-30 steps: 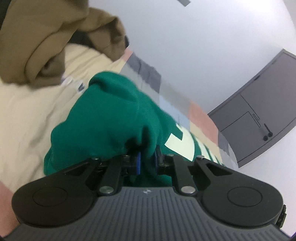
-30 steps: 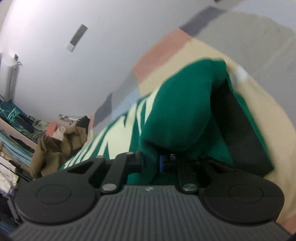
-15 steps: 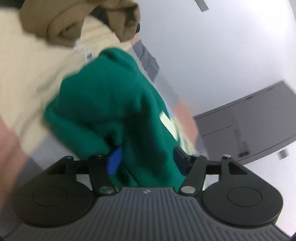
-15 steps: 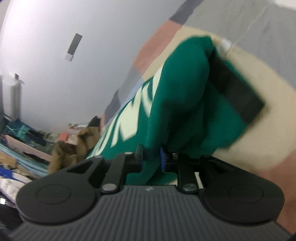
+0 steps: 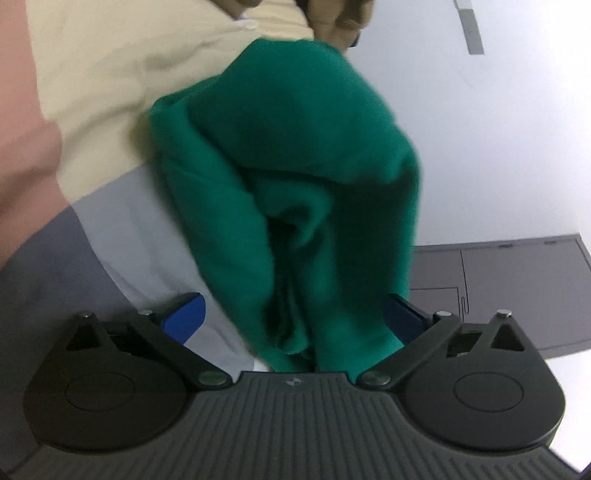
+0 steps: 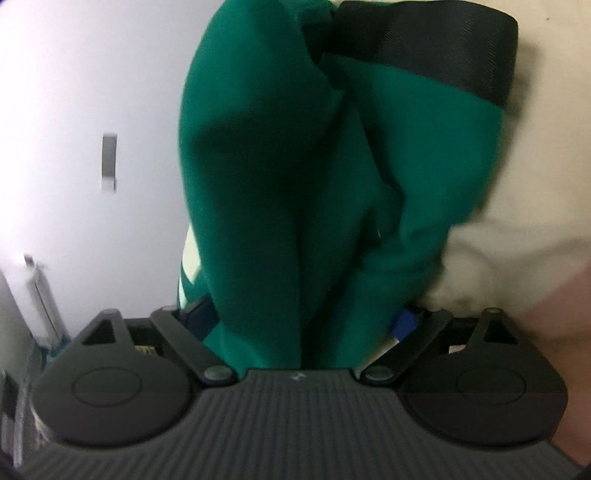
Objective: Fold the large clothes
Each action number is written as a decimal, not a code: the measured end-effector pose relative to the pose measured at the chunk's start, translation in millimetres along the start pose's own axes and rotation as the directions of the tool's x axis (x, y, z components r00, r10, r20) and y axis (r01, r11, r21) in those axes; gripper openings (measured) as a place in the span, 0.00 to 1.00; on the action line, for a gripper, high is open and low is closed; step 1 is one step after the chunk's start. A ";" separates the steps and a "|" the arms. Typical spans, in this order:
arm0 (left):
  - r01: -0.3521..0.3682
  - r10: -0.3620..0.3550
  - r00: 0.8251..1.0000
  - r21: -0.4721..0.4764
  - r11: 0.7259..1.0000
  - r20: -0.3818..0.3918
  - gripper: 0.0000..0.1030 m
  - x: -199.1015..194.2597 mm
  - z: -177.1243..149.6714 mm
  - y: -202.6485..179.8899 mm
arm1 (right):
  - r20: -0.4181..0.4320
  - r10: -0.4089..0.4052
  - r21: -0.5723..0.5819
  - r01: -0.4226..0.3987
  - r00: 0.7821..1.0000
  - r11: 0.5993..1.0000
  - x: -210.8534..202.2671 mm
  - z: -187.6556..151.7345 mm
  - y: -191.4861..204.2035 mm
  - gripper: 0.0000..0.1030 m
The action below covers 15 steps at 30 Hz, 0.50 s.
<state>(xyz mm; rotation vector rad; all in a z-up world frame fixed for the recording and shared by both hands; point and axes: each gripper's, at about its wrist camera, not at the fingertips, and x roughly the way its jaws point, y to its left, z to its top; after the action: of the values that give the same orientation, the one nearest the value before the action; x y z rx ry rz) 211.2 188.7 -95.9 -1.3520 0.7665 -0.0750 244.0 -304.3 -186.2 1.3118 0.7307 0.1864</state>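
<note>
A bunched green garment [image 5: 295, 147] lies on the patchwork bed cover [image 5: 110, 55], seen close up. My left gripper [image 5: 291, 319] has its jaws opening wide. A fold of green cloth hangs loose between its blue pads [image 5: 183, 319], well clear of the left one. In the right wrist view the same green garment [image 6: 277, 166] shows a black ribbed band [image 6: 424, 48] at the top. My right gripper [image 6: 303, 321] is also opening, with green cloth filling the gap between its jaws and half hiding both pads.
A brown garment [image 5: 332, 14] lies at the far end of the cover. Behind it is a white wall and a grey door [image 5: 517, 288]. The cover has cream, pink [image 5: 22, 166] and grey [image 5: 44, 266] patches. A grey wall fitting [image 6: 109, 162] shows at left.
Both grippers were shut on folds of the green garment and have opened wide. Both have rolled and sunk toward the bed, and the garment has dropped onto the cover.
</note>
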 end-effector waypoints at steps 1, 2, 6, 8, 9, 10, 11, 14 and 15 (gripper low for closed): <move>0.017 -0.017 1.000 -0.013 1.000 0.002 1.00 3.0 1.0 1.1 | 0.010 0.010 -0.001 -0.010 1.000 1.000 1.3 0.3 0.5 0.92; 0.039 -0.039 0.999 -0.019 0.999 0.012 1.00 5.5 2.7 1.3 | 0.020 0.023 -0.006 -0.023 1.000 1.000 1.6 0.0 0.7 0.92; 0.115 -0.114 0.993 -0.036 0.993 0.041 1.00 16.1 11.8 -1.4 | 0.026 0.030 -0.042 -0.029 0.999 0.999 3.6 -2.2 1.3 0.92; 0.162 -0.160 0.986 -0.029 0.986 0.054 1.00 18.6 15.3 -4.4 | 0.029 0.017 -0.082 -0.014 0.999 0.997 5.1 -6.1 3.6 0.92; 0.176 -0.175 0.983 -0.020 0.984 0.058 1.00 18.5 15.9 -6.7 | 0.034 0.014 -0.096 -0.010 0.999 0.995 5.8 -7.9 4.2 0.92; 0.185 -0.183 0.981 -0.018 0.983 0.061 1.00 18.8 17.3 -8.3 | 0.037 0.006 -0.111 -0.002 0.999 0.994 6.5 -9.8 5.0 0.91; 0.195 -0.193 0.979 -0.022 0.981 0.063 1.00 18.7 18.3 -9.4 | 0.039 0.003 -0.121 0.001 0.999 0.993 7.2 -12.9 6.1 0.91; 0.252 -0.251 0.966 0.001 0.968 0.068 1.00 16.2 20.4 -15.8 | 0.043 -0.001 -0.133 0.007 0.999 0.991 8.5 -16.1 7.3 0.90; 0.246 -0.246 0.967 0.016 0.969 0.066 1.00 17.2 21.1 -18.5 | 0.043 -0.003 -0.138 0.009 0.999 0.990 9.0 -17.0 8.2 0.90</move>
<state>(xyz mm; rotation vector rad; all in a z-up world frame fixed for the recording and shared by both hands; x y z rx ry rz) 242.4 193.7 -86.8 -1.4304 0.5377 -0.2271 243.2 -283.6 -183.3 1.1784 0.6731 0.2001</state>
